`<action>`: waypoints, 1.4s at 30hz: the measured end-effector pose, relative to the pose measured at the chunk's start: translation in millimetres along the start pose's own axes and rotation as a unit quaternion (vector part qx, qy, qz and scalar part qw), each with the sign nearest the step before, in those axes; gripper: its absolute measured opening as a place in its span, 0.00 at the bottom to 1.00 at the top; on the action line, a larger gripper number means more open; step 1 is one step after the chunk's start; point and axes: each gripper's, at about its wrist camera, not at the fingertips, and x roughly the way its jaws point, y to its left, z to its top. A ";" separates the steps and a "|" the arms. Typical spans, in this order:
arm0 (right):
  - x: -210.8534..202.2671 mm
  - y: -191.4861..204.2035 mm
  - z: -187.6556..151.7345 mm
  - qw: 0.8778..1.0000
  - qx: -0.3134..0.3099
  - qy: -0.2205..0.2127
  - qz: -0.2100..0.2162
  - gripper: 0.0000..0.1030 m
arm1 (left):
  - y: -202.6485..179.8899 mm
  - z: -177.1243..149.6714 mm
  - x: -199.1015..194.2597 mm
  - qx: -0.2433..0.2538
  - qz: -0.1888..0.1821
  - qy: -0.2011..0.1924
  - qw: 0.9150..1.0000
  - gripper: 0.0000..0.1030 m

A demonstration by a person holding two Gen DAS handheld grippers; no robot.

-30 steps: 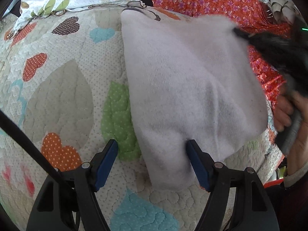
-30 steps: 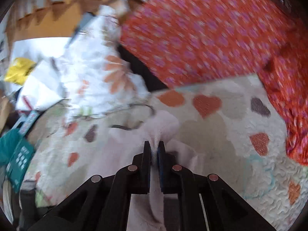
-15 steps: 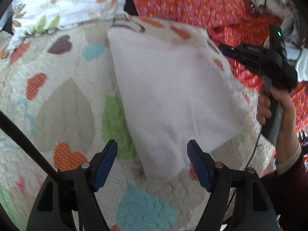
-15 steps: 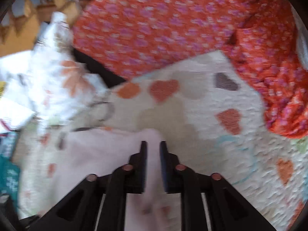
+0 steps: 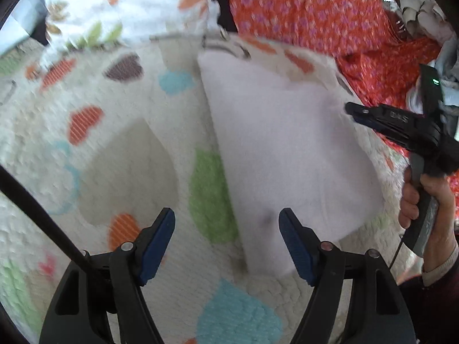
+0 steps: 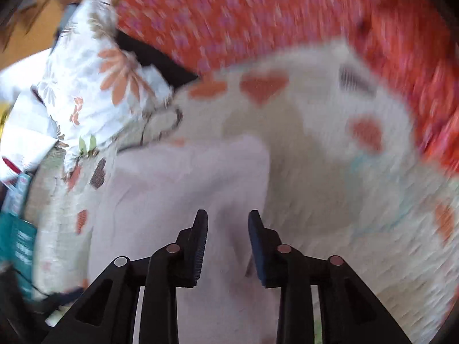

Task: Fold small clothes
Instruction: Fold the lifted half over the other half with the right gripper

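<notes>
On the quilt: white cloth (image 5: 287, 154) lies at centre, toward 1 o'clock
Look: pale, soft, flat, doubled over
Progress: one fold seems done; maybe more left
Left tongs (image 5: 226, 240): wide, holding nothing
Right tongs (image 6: 228, 243): opening over the cloth, gripping nothing

We see the right-wrist view smeared by motion blur; the red flowered cloth (image 6: 287, 14) loses its print; the quilt (image 6: 330, 200) runs past the frame's edge.
</notes>
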 end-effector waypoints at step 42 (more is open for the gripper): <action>73.2 49.2 -97.9 0.895 0.167 0.242 0.336 0.41 | 74.1 21.2 -45.3 -0.112 0.066 -0.081 0.988 0.72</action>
